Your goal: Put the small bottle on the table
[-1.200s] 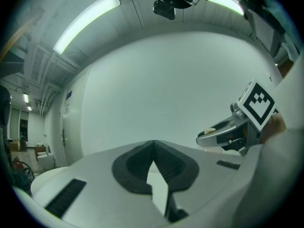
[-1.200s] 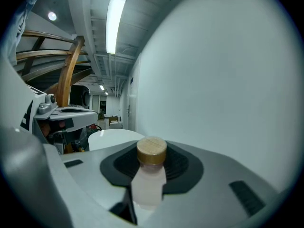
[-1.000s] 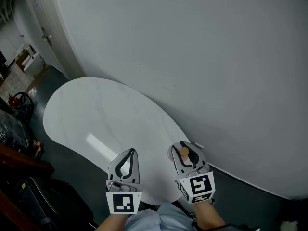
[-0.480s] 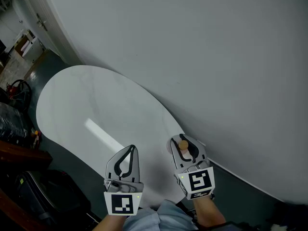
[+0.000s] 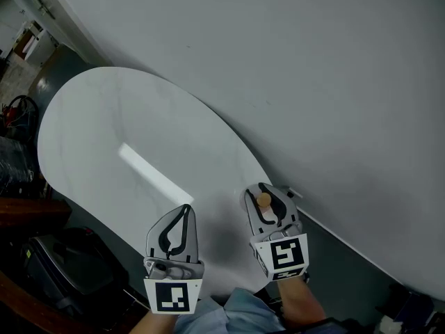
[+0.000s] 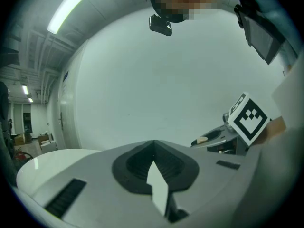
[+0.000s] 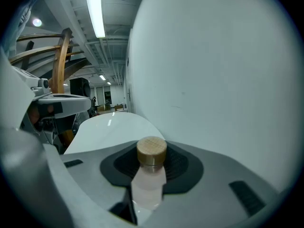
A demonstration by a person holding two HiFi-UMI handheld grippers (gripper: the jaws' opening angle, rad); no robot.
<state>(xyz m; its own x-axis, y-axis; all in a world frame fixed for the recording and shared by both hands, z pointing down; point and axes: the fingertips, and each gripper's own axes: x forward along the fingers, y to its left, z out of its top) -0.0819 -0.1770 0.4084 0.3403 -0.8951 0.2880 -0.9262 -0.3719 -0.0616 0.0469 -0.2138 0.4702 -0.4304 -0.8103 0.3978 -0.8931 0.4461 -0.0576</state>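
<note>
Right tool is clenched on a small pale-pink translucent bottle. Its black pads press the bottle's sides just under the round wooden cap, which sticks up btwn the jaws. Bottle stands upright in the grip. Left tool sits at 9 o'clock of the right one, well apart. Its jaws are closed tip to tip w/ nothing btwn them; only a white sliver shows thru the hollow of the pads. Each tool has a white cube w/ black square markers at its 6 o'clock end. In head view both tools hang over the 5 o'clock end of a white oval counter. The bottle is over the rim nearest the wall; can't tell if its base touches the top. Counter runs off toward 10 o'clock w/ a bright strip of light reflection on it. Plain pale-grey wall fills 12 to 3 o'clock. Dark clutter on the floor at 8 o'clock. Ceiling tube light shows at 11 o'clock in the right gripper view.
</note>
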